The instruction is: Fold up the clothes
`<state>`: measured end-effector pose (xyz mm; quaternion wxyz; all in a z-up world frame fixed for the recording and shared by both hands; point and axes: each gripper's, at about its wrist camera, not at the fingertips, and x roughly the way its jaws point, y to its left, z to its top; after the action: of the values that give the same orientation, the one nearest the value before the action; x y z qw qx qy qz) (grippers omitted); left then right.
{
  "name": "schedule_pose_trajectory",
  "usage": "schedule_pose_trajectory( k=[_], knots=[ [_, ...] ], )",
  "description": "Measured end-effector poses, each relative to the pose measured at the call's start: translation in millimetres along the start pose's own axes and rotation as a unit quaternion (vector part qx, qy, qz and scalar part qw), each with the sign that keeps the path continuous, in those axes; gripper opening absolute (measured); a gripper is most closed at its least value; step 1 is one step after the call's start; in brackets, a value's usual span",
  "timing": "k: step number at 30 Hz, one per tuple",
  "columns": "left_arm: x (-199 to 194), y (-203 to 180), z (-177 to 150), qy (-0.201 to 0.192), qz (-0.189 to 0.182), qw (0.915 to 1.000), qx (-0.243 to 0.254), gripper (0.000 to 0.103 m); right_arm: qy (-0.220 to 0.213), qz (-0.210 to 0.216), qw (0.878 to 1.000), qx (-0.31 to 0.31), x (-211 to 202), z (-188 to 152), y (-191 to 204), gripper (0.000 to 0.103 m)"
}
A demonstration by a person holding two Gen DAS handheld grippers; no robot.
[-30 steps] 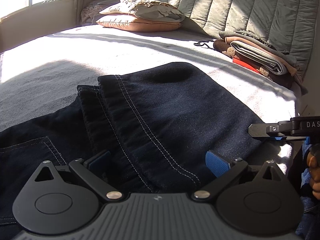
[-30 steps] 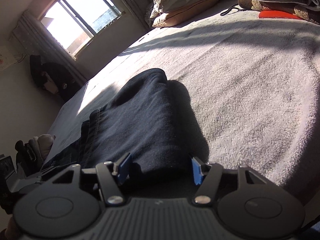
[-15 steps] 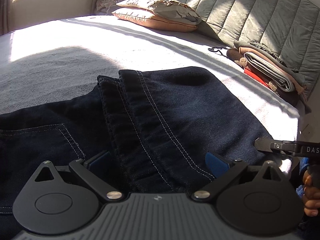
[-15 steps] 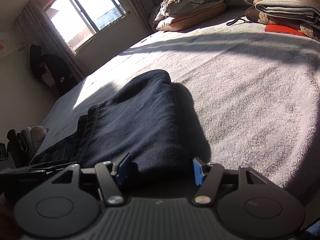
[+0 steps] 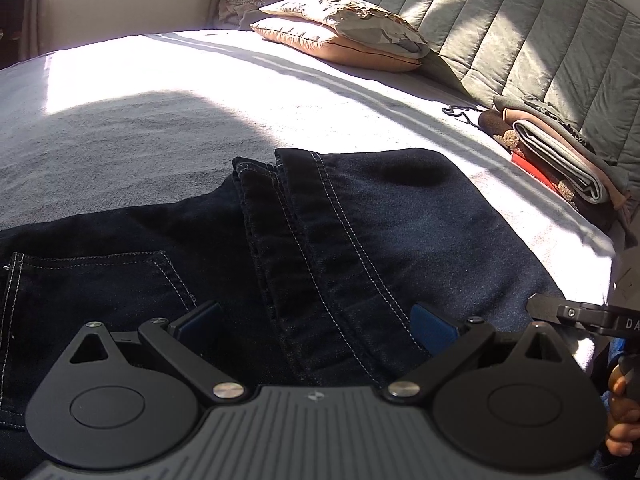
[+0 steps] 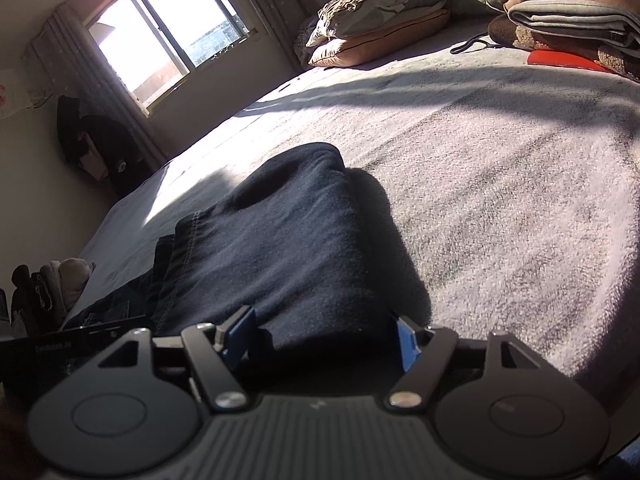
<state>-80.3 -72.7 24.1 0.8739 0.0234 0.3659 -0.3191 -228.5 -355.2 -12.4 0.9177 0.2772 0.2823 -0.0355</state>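
- The right gripper (image 6: 324, 334) has just been opening its jaws; they now stand wide, the folded end of the dark jeans (image 6: 280, 248) between the pads, apparently unpinched
- The left gripper (image 5: 314, 322) is spread wide over the hems, holding nothing
- Jeans lie at the bed's (image 5: 160, 128) near edge, legs already doubled over; likely a release after the fold

Two low wrist cams close over bed (image 5: 168, 132), both facing folded jeans (image 5: 380, 240), pillows (image 6: 380, 20).
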Motion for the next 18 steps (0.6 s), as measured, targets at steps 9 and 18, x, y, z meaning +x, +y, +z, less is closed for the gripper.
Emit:
schedule_pose_trajectory(
  k=[9, 18],
  knots=[
    [-9.9, 15.2, 1.7, -0.003, -0.028, 0.9985, -0.048, 0.102, -0.016, -0.006, 1.0, 0.013, -0.2, -1.7, 2.4, 0.074],
    [-7.4, 12.2, 0.5, 0.001, 0.009, 0.9998, -0.019, 0.103, -0.037, -0.035, 0.999, -0.017, 0.8, -5.6, 15.7, 0.065]
  ],
)
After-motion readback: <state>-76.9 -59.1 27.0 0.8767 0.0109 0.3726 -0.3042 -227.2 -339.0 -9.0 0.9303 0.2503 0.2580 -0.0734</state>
